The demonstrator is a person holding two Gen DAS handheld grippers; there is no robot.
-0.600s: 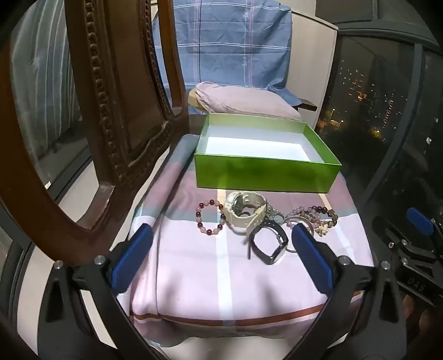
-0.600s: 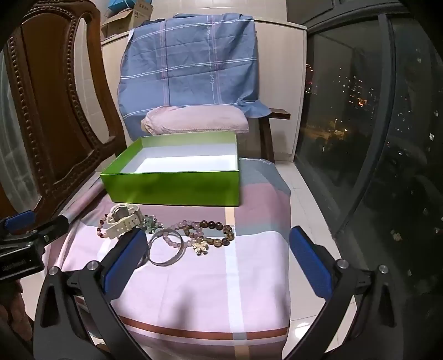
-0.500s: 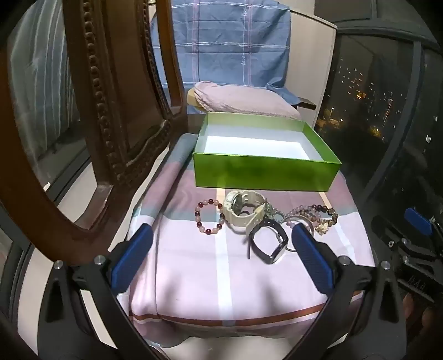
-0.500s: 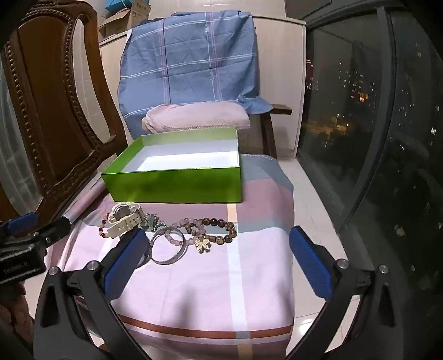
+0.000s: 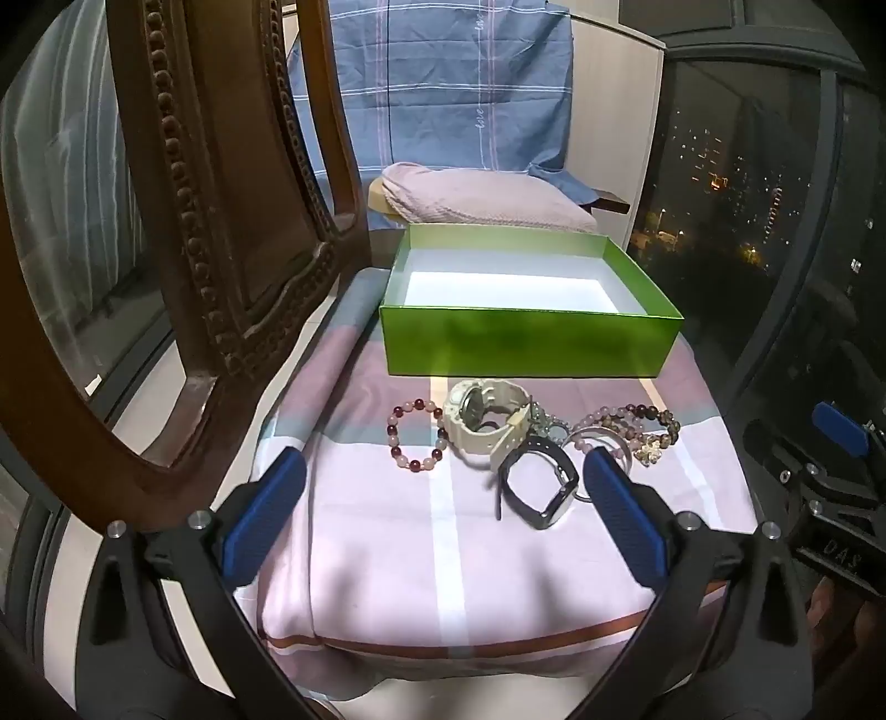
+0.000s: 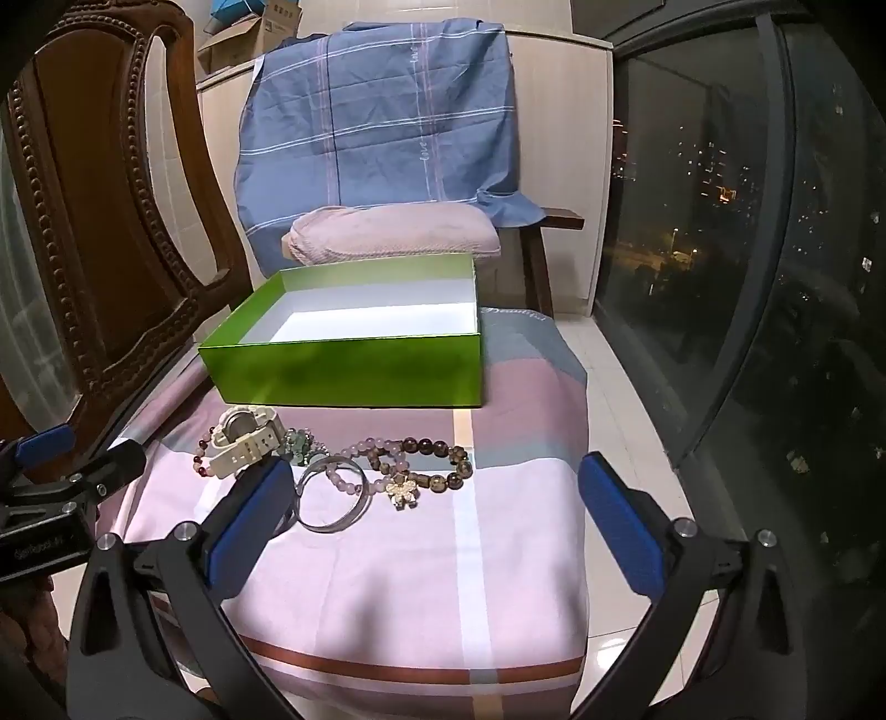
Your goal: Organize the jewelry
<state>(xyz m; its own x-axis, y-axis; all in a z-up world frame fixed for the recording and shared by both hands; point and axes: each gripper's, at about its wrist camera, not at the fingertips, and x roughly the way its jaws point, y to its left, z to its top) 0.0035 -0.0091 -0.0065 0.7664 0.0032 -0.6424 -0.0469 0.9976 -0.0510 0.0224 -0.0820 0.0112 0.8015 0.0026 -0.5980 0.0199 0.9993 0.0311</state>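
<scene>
On the pink striped cloth (image 6: 421,581), jewelry (image 6: 354,465) clusters just before the empty green box (image 6: 354,371), bare cloth reaching the near edge, while left gripper (image 5: 443,509) and right gripper (image 6: 432,509) hover wide open, holding nothing.

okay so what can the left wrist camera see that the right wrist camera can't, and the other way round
Only the left wrist view shows the black rectangular watch clearly; in the right wrist view a blue finger pad covers that spot.

Only the right wrist view shows the brown cardboard boxes up on the cabinet.

Both show the open green cardboard box, the cream plastic watch, the clear glass bangle and the gold flower charm, with the left gripper and right gripper open and holding nothing.
</scene>
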